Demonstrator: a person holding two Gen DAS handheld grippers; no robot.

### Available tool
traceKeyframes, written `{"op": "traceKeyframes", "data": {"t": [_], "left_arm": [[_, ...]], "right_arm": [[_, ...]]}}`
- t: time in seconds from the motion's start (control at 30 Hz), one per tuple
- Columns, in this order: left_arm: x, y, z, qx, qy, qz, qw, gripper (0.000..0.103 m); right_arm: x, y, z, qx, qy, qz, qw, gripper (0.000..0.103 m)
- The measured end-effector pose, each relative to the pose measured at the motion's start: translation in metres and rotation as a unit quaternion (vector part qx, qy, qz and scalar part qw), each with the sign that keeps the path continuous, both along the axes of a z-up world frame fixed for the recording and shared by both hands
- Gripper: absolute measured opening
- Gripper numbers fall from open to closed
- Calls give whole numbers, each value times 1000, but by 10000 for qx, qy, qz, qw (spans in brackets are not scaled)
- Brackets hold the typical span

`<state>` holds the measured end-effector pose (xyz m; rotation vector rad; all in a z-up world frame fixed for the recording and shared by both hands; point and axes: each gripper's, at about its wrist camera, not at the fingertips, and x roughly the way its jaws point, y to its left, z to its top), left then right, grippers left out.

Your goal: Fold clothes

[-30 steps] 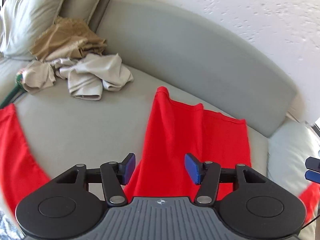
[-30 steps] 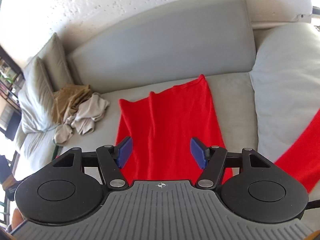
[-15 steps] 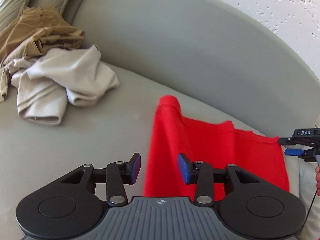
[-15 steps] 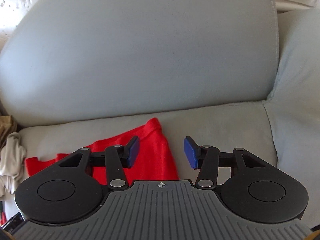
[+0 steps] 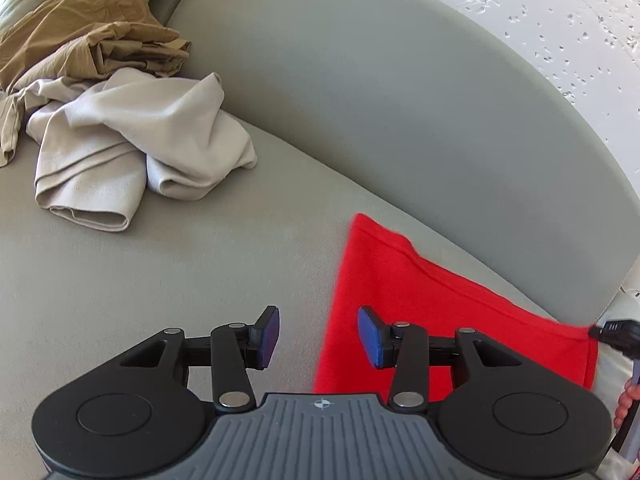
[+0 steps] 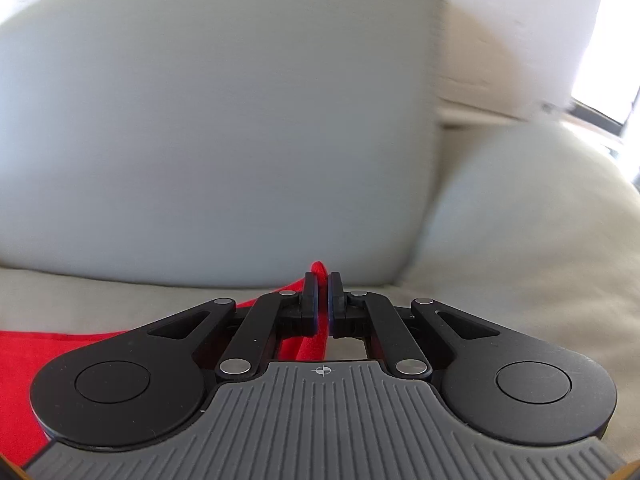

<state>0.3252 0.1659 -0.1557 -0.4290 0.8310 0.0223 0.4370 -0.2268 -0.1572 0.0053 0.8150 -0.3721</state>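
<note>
A red garment (image 5: 420, 300) lies flat on the grey sofa seat (image 5: 160, 280), its far edge along the backrest. My left gripper (image 5: 319, 336) hovers low over the garment's left edge; its jaws are opening, the edge lies below the gap, and the pads do not press it. My right gripper (image 6: 323, 300) is shut on the garment's far right corner, where a fold of red cloth (image 6: 318, 270) sticks up between the pads. In the left wrist view the right gripper (image 5: 600, 332) pinches that corner at the frame's right side.
A crumpled beige garment (image 5: 132, 152) and a tan one (image 5: 92, 48) lie heaped at the far left of the seat. The grey backrest (image 5: 400, 100) rises just behind the red cloth. A pale cushion (image 6: 540, 240) flanks the right. A person's fingers (image 5: 626, 400) show at the right edge.
Both grippers came down and forward to the red garment's far edge. The right gripper went from wide open to shut on the corner. The left gripper's gap narrowed a little.
</note>
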Motion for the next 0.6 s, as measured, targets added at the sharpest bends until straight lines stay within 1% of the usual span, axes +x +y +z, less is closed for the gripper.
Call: {"op": "traceKeyframes", "data": {"t": [0.1,0.13,0.17,0.27,0.33,0.4,0.5,0.57,0.6], "left_arm": [[3,0,-5,-58,130,-18,9999,43],[5,1,-7,-105,148,-11,9998,44],[7,2,-9,-163,147,0,9998,45],[26,7,-20,-498,181,16,9986,45],[48,6,-25,-617,216,-99,9978,40],[72,-2,-24,-540,168,-401,9976,39],[103,-17,-23,-404,167,-909,9949,39],[116,-25,-23,-297,148,-1079,9936,36],[121,-29,-23,-207,126,-1138,9932,32]], "right_arm": [[-1,-10,-18,-253,320,-413,9983,3],[-3,-12,-22,-246,395,-486,9977,4],[-5,-13,-27,-194,492,-496,9974,4],[-9,-13,-31,-147,463,-335,9983,5],[-8,-19,-29,66,496,-326,9982,5],[-5,-26,-29,386,492,-383,9973,5],[-10,-41,-19,784,441,-420,9951,5],[-12,-45,-18,965,417,-434,9935,5],[-12,-48,-18,1046,405,-439,9927,5]]}}
